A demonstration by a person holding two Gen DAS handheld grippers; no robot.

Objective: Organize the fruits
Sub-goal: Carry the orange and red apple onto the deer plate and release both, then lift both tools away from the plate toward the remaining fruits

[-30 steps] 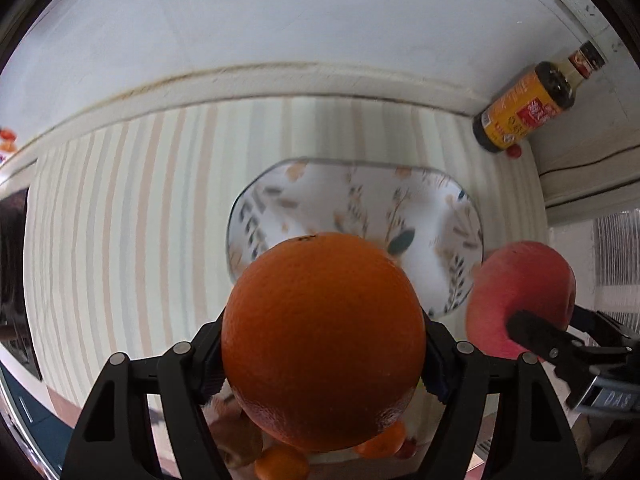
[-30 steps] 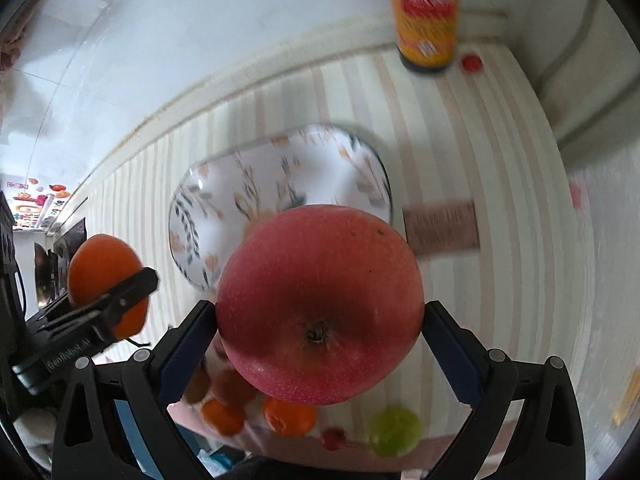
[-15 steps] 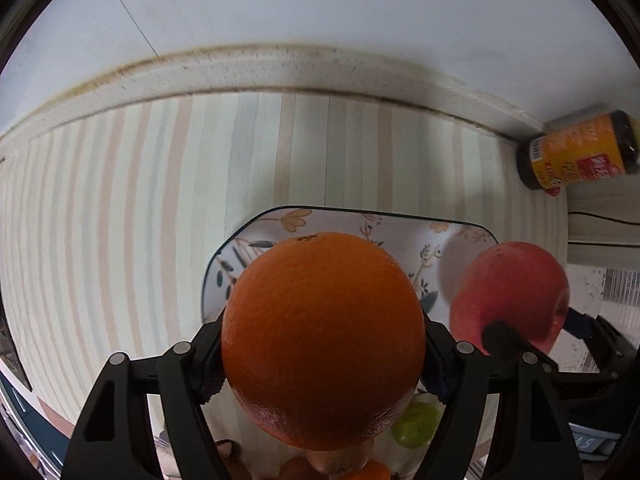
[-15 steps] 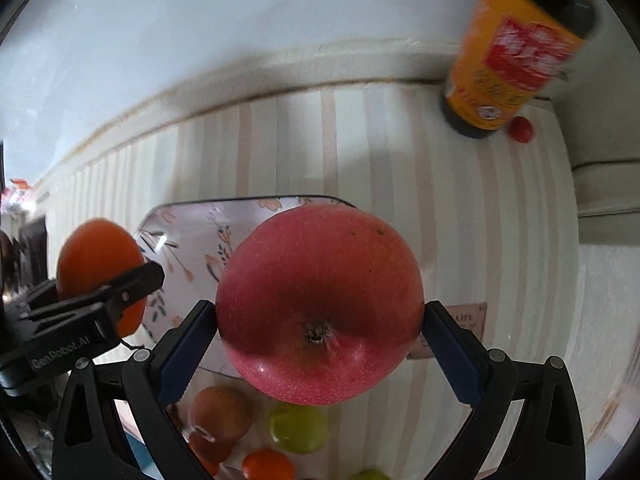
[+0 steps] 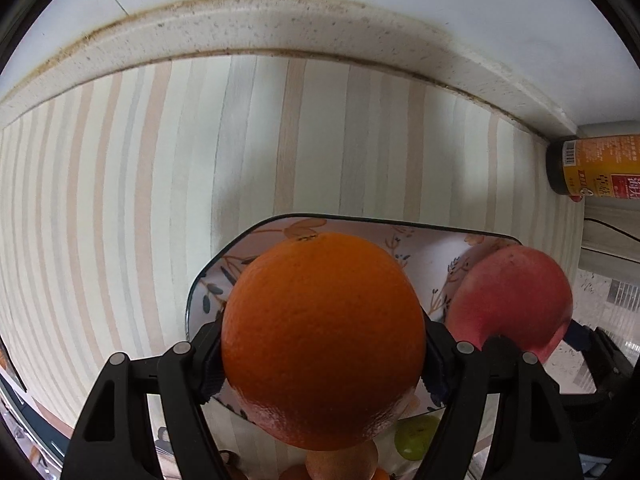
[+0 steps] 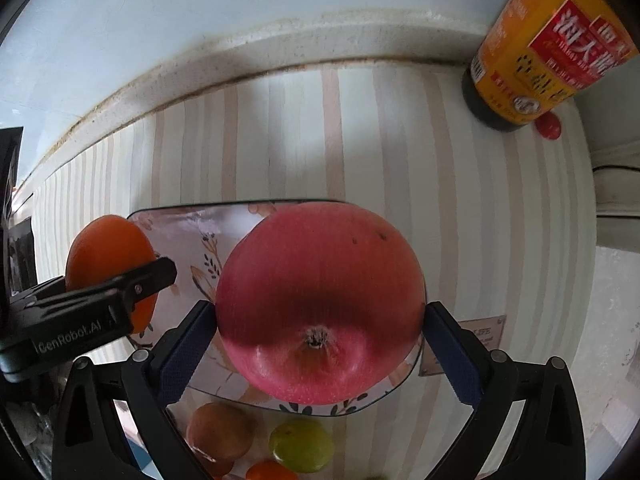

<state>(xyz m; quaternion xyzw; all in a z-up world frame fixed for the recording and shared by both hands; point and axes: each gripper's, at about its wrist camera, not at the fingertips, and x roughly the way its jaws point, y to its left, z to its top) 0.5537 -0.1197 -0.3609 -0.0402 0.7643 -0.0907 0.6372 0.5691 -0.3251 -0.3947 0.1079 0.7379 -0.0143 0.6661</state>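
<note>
My left gripper (image 5: 322,356) is shut on a large orange (image 5: 322,340), held over the left part of a floral plate (image 5: 420,250). My right gripper (image 6: 320,332) is shut on a red apple (image 6: 320,300), held over the right part of the same plate (image 6: 188,232). The apple also shows in the left wrist view (image 5: 512,300), to the right of the orange. The orange (image 6: 106,252) and the left gripper's finger (image 6: 120,288) show at the left of the right wrist view. Whether either fruit touches the plate is hidden.
A striped mat (image 5: 160,180) covers the counter up to a pale wall ledge (image 5: 280,24). A dark sauce bottle with an orange label (image 6: 532,52) and a red cap (image 6: 548,126) stand at the back right. A brownish fruit (image 6: 220,432), a green fruit (image 6: 302,444) and a small orange one (image 6: 268,472) lie near the plate's front edge.
Both grippers have moved forward and down toward the plate with their fruits. The plate now lies close beneath them, and the wall ledge and the bottle look nearer.
</note>
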